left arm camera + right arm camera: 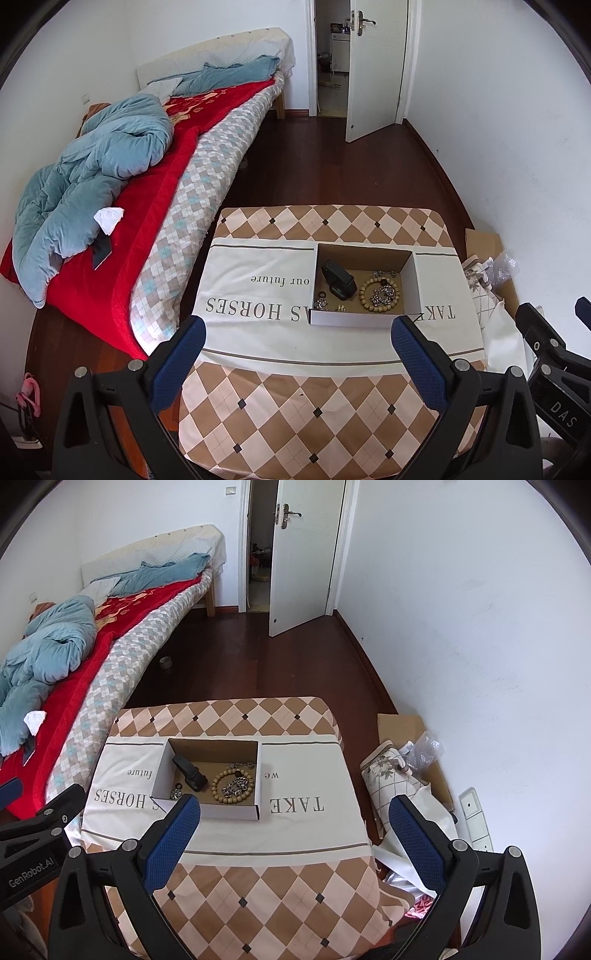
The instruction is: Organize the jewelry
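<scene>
A shallow white cardboard box (351, 319) lies on the table's white cloth panel. Inside it are a wooden bead bracelet (365, 285), a silver chain (385, 295), a black watch (338, 278) and small metal pieces (320, 303) in the near-left corner. My left gripper (298, 323) is open and holds nothing; it hovers just short of the box's near wall. In the right wrist view the same box (229, 812) shows the bracelet (218, 777), chain (237, 784) and watch (189, 771). My right gripper (294, 803) is open and holds nothing, to the right of the box.
The table (332, 402) wears a brown-and-cream checked cloth. A bed (166, 221) with red and blue covers runs along its left. Cardboard, bubble wrap and folded fabric (402, 771) crowd the floor between table and right wall. A white door (303, 554) stands ajar beyond dark wooden floor.
</scene>
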A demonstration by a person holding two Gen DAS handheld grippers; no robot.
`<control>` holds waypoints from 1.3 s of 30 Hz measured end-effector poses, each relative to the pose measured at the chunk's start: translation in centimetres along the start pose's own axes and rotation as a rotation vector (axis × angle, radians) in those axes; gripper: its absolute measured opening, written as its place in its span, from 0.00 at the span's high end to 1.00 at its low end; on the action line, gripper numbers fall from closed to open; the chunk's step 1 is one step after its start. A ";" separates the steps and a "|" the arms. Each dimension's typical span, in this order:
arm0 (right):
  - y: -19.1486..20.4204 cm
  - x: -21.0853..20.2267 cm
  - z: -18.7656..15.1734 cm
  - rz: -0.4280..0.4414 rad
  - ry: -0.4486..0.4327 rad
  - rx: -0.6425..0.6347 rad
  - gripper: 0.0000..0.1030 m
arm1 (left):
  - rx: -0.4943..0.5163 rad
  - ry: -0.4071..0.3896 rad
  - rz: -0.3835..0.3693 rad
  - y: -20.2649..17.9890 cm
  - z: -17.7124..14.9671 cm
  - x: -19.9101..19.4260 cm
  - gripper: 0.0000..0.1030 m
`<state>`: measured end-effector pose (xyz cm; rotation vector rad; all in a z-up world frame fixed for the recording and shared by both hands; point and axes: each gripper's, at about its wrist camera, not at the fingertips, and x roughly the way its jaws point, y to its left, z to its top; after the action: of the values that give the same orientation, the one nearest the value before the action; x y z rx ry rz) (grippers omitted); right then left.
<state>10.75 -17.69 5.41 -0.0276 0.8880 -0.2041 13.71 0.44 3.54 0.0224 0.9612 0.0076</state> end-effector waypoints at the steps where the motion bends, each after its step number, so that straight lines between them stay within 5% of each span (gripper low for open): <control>1: 0.0 0.1 0.0 -0.001 0.001 -0.001 0.00 | -0.001 0.000 0.000 0.0 0.0 0.0 0.01; 39: 0.6 -0.2 -0.1 0.012 0.001 -0.021 0.00 | -0.007 -0.004 -0.004 0.7 -0.4 -0.3 0.01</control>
<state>10.65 -17.05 5.39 -0.0412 0.8907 -0.1834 13.27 1.18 3.58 0.0146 0.9572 0.0072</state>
